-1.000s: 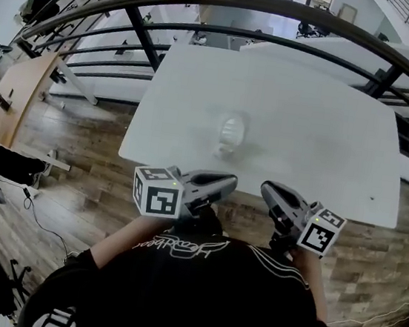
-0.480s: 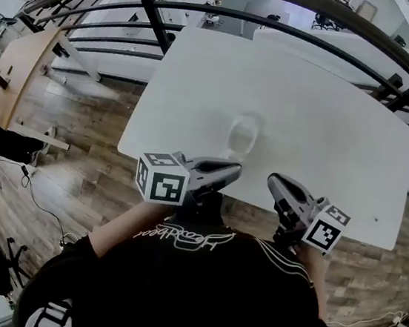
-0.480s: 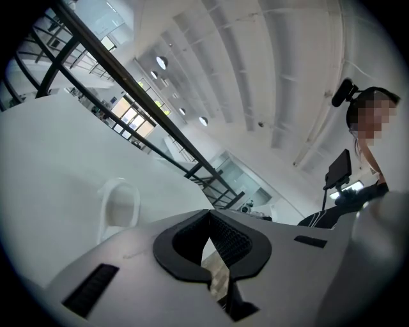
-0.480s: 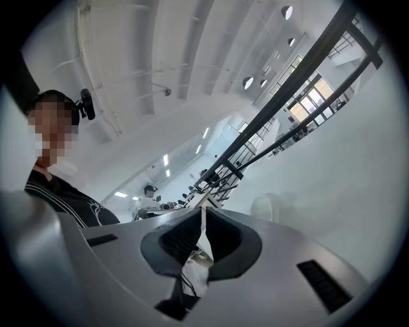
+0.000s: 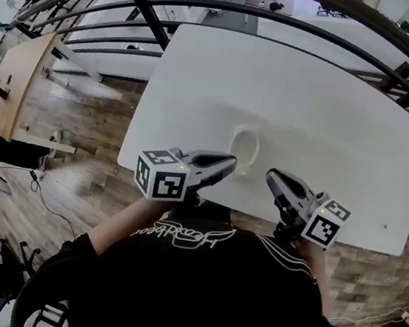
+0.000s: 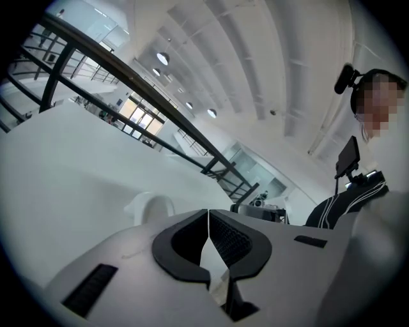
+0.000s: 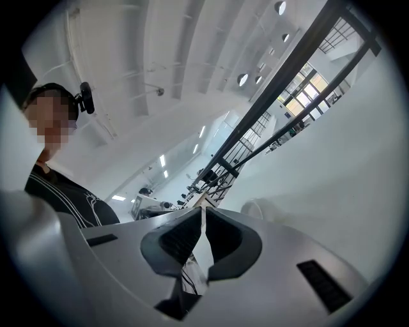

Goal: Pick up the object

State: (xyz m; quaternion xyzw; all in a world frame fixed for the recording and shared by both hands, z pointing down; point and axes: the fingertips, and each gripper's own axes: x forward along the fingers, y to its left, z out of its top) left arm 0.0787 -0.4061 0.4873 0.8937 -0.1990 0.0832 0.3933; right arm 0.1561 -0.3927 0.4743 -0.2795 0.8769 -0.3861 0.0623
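Both grippers have come forward over the last second, and the near edge of the white rectangular table [image 5: 329, 123] now lies under their tips rather than ahead of them. The pale, translucent cup-shaped object [image 5: 245, 148] lies on its side on the table, close to that near edge. A second ago it lay well apart from the grippers; now it is just beyond the nose of the left gripper [image 5: 227, 162] and a little to the left of the right gripper [image 5: 271, 178]. In the left gripper view its jaws are pressed together at the tips with nothing between them, and the object shows just past them, slightly to the left. The right gripper view shows the same: jaws together, empty, with the object as a faint rounded shape to the right of the tips. Neither gripper touches the object, which has not moved on the table; only the person has closed in. The dark metal railing [image 5: 150, 17] and the wood-plank floor [image 5: 83, 120] have slid outward in the head view accordingly. For the task this looks like the end of the approach — the grasp itself is not yet begun. As I judge it, whichever gripper takes the object must first spread its jaws, since neither can admit it as they stand — and a light, rounded shell on its side may roll if nudged.
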